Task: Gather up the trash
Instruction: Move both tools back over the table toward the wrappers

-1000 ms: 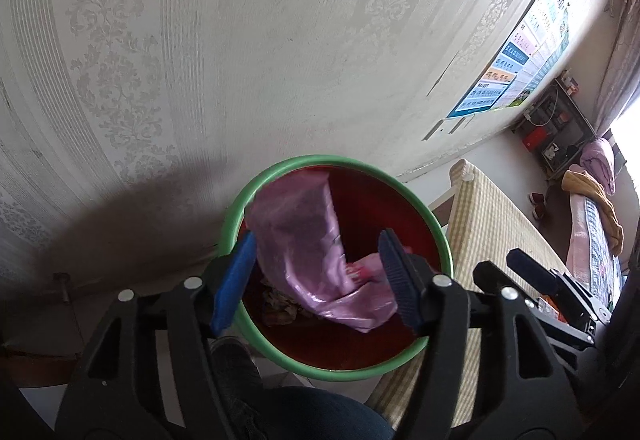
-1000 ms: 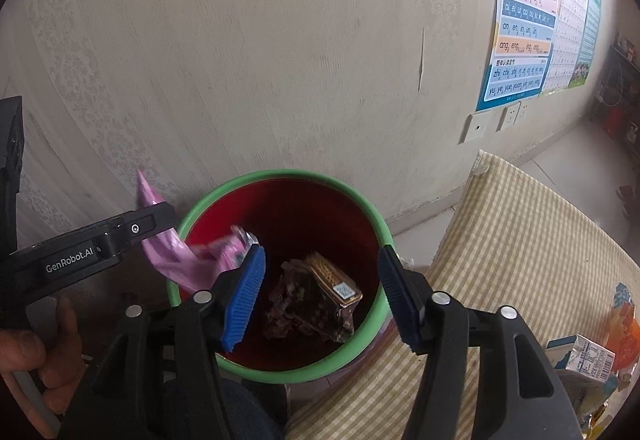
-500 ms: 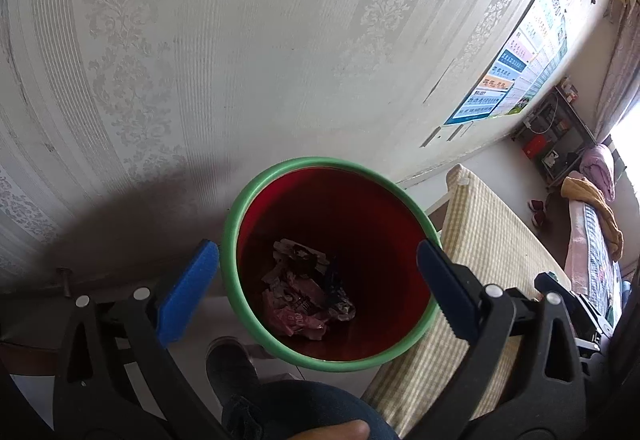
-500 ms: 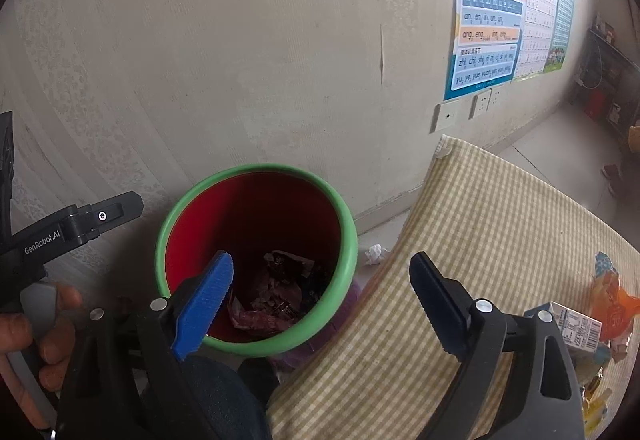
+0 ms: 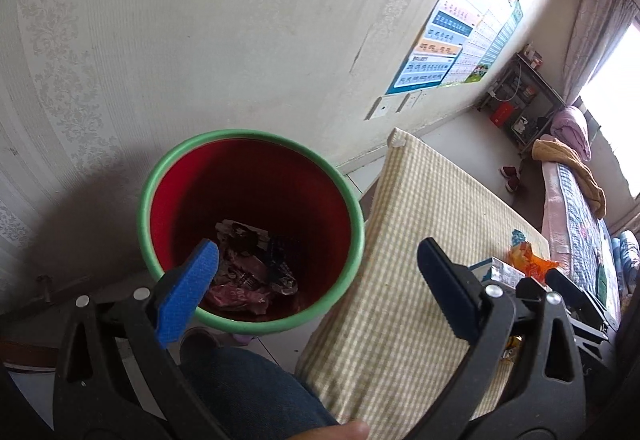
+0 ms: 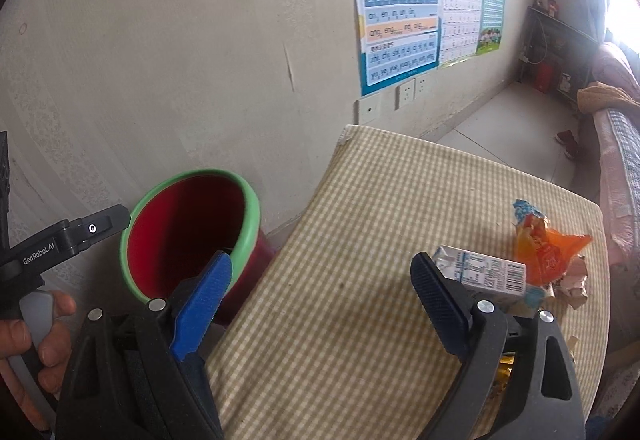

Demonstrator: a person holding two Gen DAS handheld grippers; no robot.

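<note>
A red bin with a green rim [image 5: 160,176] stands on the floor by the wall, with crumpled wrappers [image 5: 252,268] at its bottom. It also shows in the right wrist view [image 6: 250,212]. My left gripper [image 5: 316,276] is open and empty, above the bin's near right rim. My right gripper [image 6: 320,288] is open and empty over the checked table [image 6: 360,340]. A white carton [image 6: 484,272], an orange wrapper [image 6: 548,248] and other scraps lie at the table's right.
The patterned wall [image 5: 200,20] is just behind the bin, with posters [image 6: 400,0] and sockets [image 6: 406,94]. A bed [image 5: 580,208] and a shelf [image 5: 520,100] stand at the far right. The person's leg [image 5: 248,392] is below the left gripper.
The left gripper opened and let the pink wrapper fall into the bin. Both grippers have opened wide and swung right, away from the bin toward the table.
</note>
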